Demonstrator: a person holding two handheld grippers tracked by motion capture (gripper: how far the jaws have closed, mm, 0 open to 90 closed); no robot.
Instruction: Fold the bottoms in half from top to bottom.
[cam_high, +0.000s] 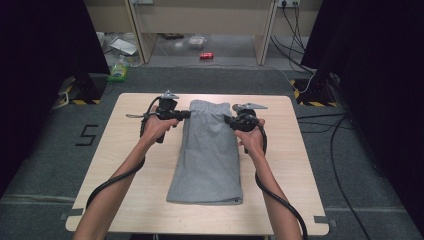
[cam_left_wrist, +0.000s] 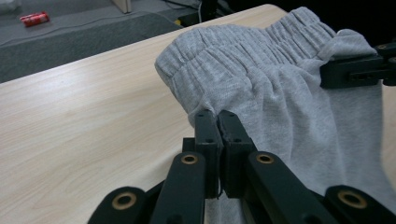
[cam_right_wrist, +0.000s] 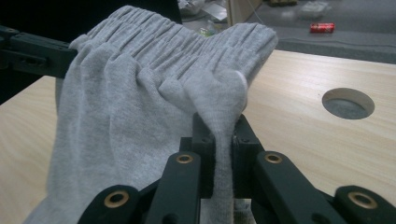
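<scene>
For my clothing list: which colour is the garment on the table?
Plain light heather grey shorts, shown best in the right gripper view.

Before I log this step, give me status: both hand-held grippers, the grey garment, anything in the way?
Left hand-held gripper and right hand-held gripper shut on grey garment just below its elastic waistband, one each side. Hem end flat on table. Nothing in the way.

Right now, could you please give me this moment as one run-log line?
item: grey shorts on table | left gripper: shut on waistband side | right gripper: shut on opposite side | waistband end off the table
</scene>
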